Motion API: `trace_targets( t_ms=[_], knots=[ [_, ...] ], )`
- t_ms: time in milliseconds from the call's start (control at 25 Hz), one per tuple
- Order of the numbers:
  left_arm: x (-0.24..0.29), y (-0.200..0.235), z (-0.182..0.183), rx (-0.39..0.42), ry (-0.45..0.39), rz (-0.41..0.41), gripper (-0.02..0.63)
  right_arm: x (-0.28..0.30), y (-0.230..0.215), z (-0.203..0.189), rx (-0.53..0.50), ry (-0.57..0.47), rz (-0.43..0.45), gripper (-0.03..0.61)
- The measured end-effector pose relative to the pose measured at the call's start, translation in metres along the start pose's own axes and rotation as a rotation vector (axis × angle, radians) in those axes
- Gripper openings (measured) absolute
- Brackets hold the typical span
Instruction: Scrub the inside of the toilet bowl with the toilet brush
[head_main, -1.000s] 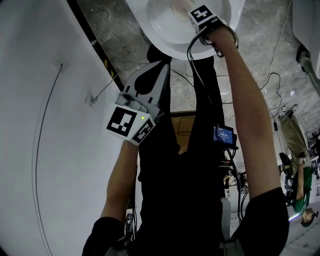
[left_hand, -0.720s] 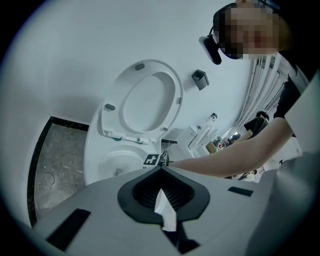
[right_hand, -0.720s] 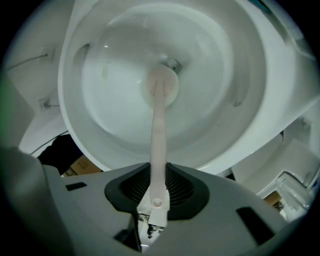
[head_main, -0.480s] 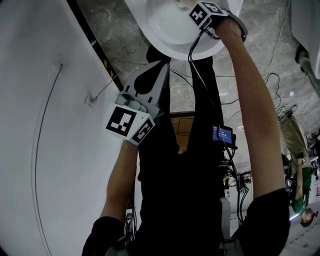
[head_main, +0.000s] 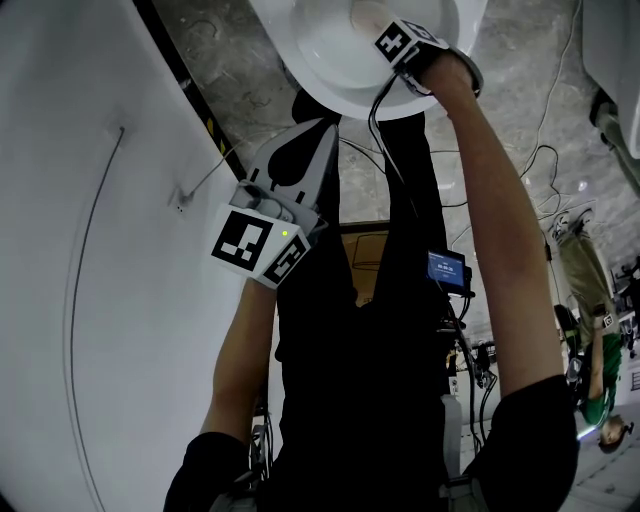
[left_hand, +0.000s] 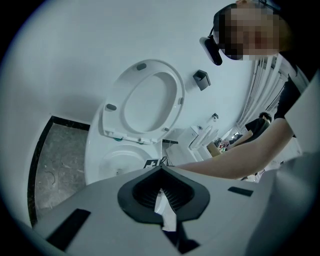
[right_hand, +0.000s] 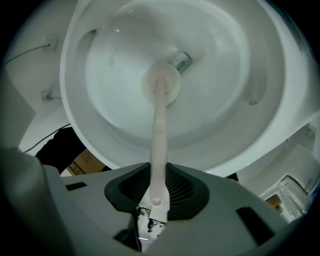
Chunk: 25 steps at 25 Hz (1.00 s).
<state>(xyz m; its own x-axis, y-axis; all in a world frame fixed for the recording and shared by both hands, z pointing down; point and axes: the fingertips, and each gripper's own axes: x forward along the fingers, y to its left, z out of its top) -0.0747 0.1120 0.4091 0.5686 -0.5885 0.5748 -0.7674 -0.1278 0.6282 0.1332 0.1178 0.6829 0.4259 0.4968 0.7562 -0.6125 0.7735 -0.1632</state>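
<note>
Toilet brush (right_hand: 159, 125) is pinched at its handle end by the right gripper's (right_hand: 155, 190) fingers, with its head set low inside the toilet bowl (right_hand: 225, 95), near the drain. Firm pressure and circular sweeps up the walls are advised. Left gripper (left_hand: 161, 192) is held aside, fingers pressed together, empty.

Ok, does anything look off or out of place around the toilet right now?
Nothing stands out. The right gripper is shut on the toilet brush, its head low in the toilet bowl near the outlet. No spill or crack shows, the seat is raised, and the left gripper is shut and empty.
</note>
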Motion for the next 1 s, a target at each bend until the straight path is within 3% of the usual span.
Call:
trace_targets(
  t_ms=[160,440,760,880,1000],
  knots=[
    [0.001,0.0,0.0,-0.002,0.004,0.0,0.009,0.008,0.036,-0.02,0.047,0.061,0.161,0.101],
    [0.003,-0.014,0.024,0.017,-0.018,-0.01,0.009,0.007,0.068,-0.053,0.047,0.123,0.329,0.101],
    [0.013,-0.04,0.047,0.05,-0.016,-0.009,0.009,-0.011,0.103,-0.06,0.17,0.008,0.674,0.101],
    [0.016,-0.051,0.056,0.066,-0.012,-0.009,0.009,-0.016,0.098,-0.061,0.247,-0.067,0.75,0.101],
    [0.014,-0.063,0.066,0.084,-0.005,-0.013,0.009,-0.029,0.091,-0.072,0.284,-0.11,0.768,0.101]
  ],
)
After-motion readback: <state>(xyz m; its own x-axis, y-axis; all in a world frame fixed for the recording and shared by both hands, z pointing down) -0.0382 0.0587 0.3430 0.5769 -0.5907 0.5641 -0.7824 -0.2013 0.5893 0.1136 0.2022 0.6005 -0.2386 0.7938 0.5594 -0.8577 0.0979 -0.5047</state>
